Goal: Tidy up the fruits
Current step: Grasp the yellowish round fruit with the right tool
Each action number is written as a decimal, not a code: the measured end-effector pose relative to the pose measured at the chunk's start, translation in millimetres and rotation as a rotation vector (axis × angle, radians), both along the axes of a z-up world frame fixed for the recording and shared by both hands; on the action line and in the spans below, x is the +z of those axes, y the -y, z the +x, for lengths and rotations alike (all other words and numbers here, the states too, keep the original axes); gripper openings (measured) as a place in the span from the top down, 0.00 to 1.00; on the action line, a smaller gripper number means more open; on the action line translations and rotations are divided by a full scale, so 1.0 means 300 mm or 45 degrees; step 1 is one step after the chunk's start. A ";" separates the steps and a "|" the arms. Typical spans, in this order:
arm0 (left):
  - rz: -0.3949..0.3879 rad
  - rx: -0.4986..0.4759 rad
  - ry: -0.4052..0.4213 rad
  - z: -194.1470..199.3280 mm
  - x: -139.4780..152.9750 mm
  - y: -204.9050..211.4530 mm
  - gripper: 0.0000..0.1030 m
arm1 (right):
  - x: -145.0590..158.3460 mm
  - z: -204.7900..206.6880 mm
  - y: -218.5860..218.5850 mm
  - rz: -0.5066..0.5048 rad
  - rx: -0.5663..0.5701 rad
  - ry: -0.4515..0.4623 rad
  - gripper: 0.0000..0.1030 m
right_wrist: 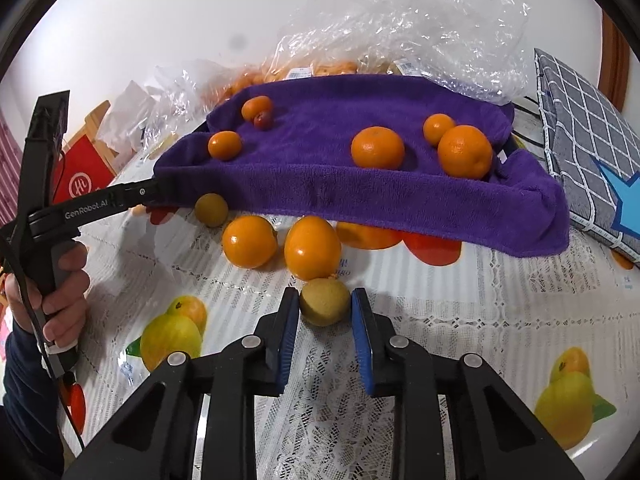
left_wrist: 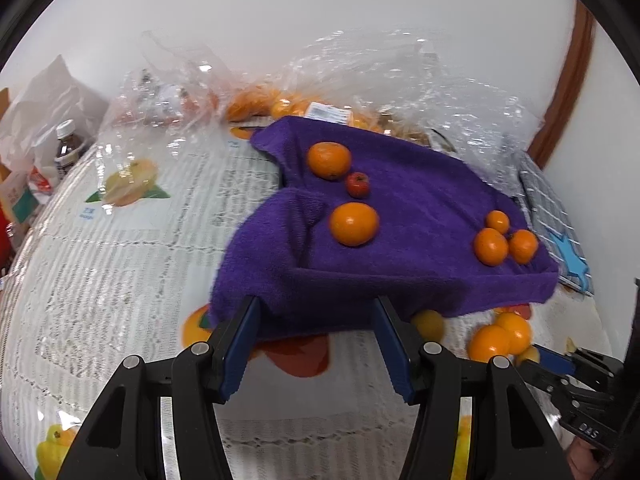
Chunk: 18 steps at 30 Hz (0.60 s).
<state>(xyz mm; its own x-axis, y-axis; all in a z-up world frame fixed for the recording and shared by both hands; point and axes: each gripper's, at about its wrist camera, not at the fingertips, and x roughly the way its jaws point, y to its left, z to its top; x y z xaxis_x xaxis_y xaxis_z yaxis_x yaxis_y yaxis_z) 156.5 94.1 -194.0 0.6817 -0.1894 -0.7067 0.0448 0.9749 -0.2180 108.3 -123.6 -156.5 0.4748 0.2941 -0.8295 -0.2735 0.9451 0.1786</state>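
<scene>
The right tongs point(right_wrist: 325, 308) sit low over the table point(right_wrist: 460, 320), their blue pads on either side of a small yellow-green fruit point(right_wrist: 325, 302); whether the pads actually press it cannot be told. Just beyond it, at 12 o'clock, two oranges point(right_wrist: 249, 241) lie side by side on the lace tablecloth, with another small greenish fruit point(right_wrist: 211, 210) at 10 o'clock near the towel's edge. A purple towel point(right_wrist: 360, 184) is draped over something raised; on top of it rest five oranges point(right_wrist: 377, 147) and one small red fruit point(right_wrist: 263, 119). Crumpled clear plastic bags point(right_wrist: 404, 12) holding more oranges lie behind it at 12 o'clock, and a grey checked cushion point(right_wrist: 580, 128) at 2 o'clock.

The left tongs point(left_wrist: 316, 308) are spread wide apart, holding nothing, with their tips at the towel's near edge. A dark bottle point(left_wrist: 66, 148) stands at 9 o'clock in the left view.
</scene>
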 end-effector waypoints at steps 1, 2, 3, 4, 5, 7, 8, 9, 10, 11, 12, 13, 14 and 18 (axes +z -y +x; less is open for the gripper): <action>-0.012 -0.027 0.011 -0.006 0.005 0.007 0.48 | 0.001 -0.002 0.000 0.000 0.002 0.003 0.74; -0.016 -0.044 0.020 -0.011 0.008 0.013 0.48 | 0.004 -0.005 0.001 -0.005 0.002 0.010 0.74; -0.020 -0.069 0.036 -0.020 0.014 0.023 0.49 | 0.010 -0.009 0.003 -0.016 0.002 0.021 0.74; -0.022 -0.094 0.052 -0.029 0.020 0.033 0.49 | 0.016 -0.014 0.009 -0.023 0.001 0.031 0.74; -0.024 -0.124 0.068 -0.038 0.025 0.045 0.49 | 0.023 -0.018 0.015 -0.026 -0.002 0.041 0.74; -0.028 -0.190 0.080 -0.051 0.028 0.075 0.49 | 0.035 -0.024 0.036 -0.023 -0.012 0.052 0.74; -0.030 -0.211 0.077 -0.053 0.027 0.087 0.49 | 0.040 -0.026 0.047 -0.024 -0.020 0.056 0.74; -0.035 -0.237 0.064 -0.054 0.021 0.103 0.49 | 0.044 -0.028 0.059 -0.029 -0.029 0.059 0.74; -0.039 -0.263 0.047 -0.052 0.013 0.119 0.49 | 0.045 -0.029 0.069 -0.036 -0.037 0.061 0.74; -0.041 -0.279 0.032 -0.049 0.007 0.129 0.50 | 0.047 -0.031 0.081 -0.047 -0.046 0.065 0.74; -0.039 -0.291 0.014 -0.045 -0.002 0.142 0.52 | 0.047 -0.034 0.092 -0.053 -0.055 0.067 0.74; -0.037 -0.297 -0.007 -0.037 -0.012 0.152 0.55 | 0.047 -0.036 0.106 -0.055 -0.065 0.067 0.74; -0.040 -0.298 -0.023 -0.030 -0.019 0.157 0.56 | 0.046 -0.038 0.118 -0.055 -0.075 0.066 0.74; -0.105 -0.281 -0.076 -0.009 -0.045 0.154 0.63 | 0.045 -0.048 0.156 -0.056 -0.106 0.064 0.74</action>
<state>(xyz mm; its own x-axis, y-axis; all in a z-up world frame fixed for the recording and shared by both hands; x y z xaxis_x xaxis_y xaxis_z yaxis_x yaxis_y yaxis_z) 153.9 47.9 -207.6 0.5749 -0.3876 -0.7206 0.2394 0.9218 -0.3049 93.8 -170.2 -143.0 0.5377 0.2160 -0.8150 -0.2013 0.9716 0.1247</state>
